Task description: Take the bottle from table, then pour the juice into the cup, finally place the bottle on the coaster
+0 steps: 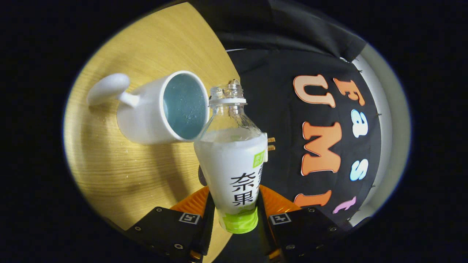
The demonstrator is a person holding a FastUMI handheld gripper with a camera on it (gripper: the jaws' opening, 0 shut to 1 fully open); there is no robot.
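The jaws are pinching the bottle (234, 171) low down, one finger pressed on each side of it, so the gripper (234, 213) has a firm hold. The bottle sits between the fingers with its open neck, no cap on, right at the rim of the cup (157, 109). The whole scene looks tipped over, so I think this is the pouring step. To do it well, the mouth of the bottle should go over the middle of the cup's opening, not just its edge, and the tip should be slow so the juice does not splash out. The squeeze should be steady too, because the bottle looks like thin, clear plastic that could bend or slip. I cannot tell how much juice is inside, as a white wrap with green at the bottom covers most of it. The top part is see-through and round, with ridges on the neck for a cap. The cup is white, smooth and shiny, like a china mug, with a fat rounded handle (109, 89) on the side away from the bottle. Its inside looks pale blue. It stands on a table (120, 175) of light wood with fine lines running across it. I see a few tiny wet drops on the wood near the cup.
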